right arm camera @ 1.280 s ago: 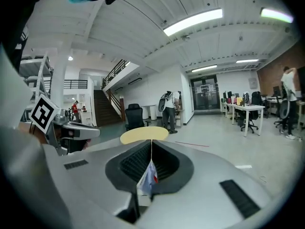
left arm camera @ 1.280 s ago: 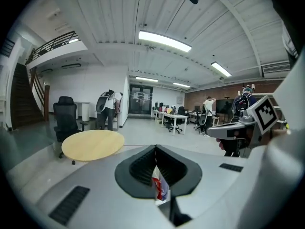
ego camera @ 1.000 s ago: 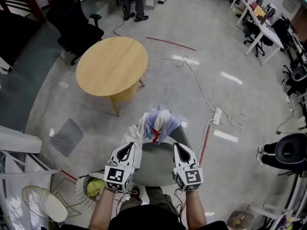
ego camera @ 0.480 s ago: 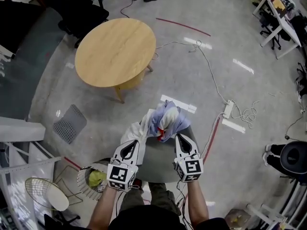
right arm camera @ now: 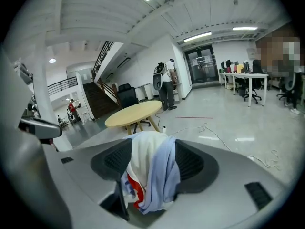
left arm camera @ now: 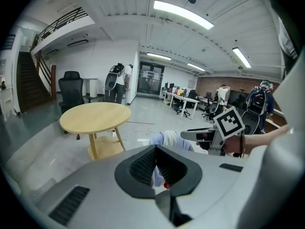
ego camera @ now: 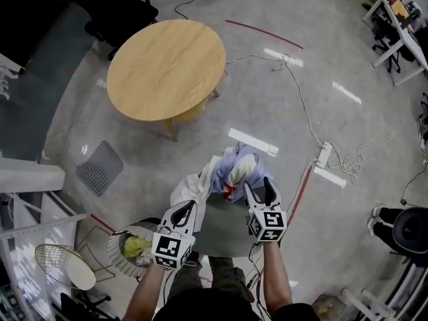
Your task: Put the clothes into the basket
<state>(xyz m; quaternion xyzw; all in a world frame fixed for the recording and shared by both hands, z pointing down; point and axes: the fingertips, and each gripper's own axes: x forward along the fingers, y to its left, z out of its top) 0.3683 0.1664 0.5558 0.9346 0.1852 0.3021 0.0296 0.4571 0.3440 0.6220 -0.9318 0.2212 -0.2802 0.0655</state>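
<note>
1. The left claw (ego camera: pixel 189 204) is closed on the white edge of the bundle of clothes (ego camera: pixel 235 172).
2. The right claw (ego camera: pixel 259 187) has just been opening; its jaws stand wide, with the clothes loose between them.
3. The bundle hangs over the far rim of the grey basket (ego camera: pixel 224 236).

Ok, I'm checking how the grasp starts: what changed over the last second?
The right claw moved forward onto the clothes; its jaws have just been opening and now have the clothes between them. The left claw stayed shut, and the clothes stayed put.
</note>
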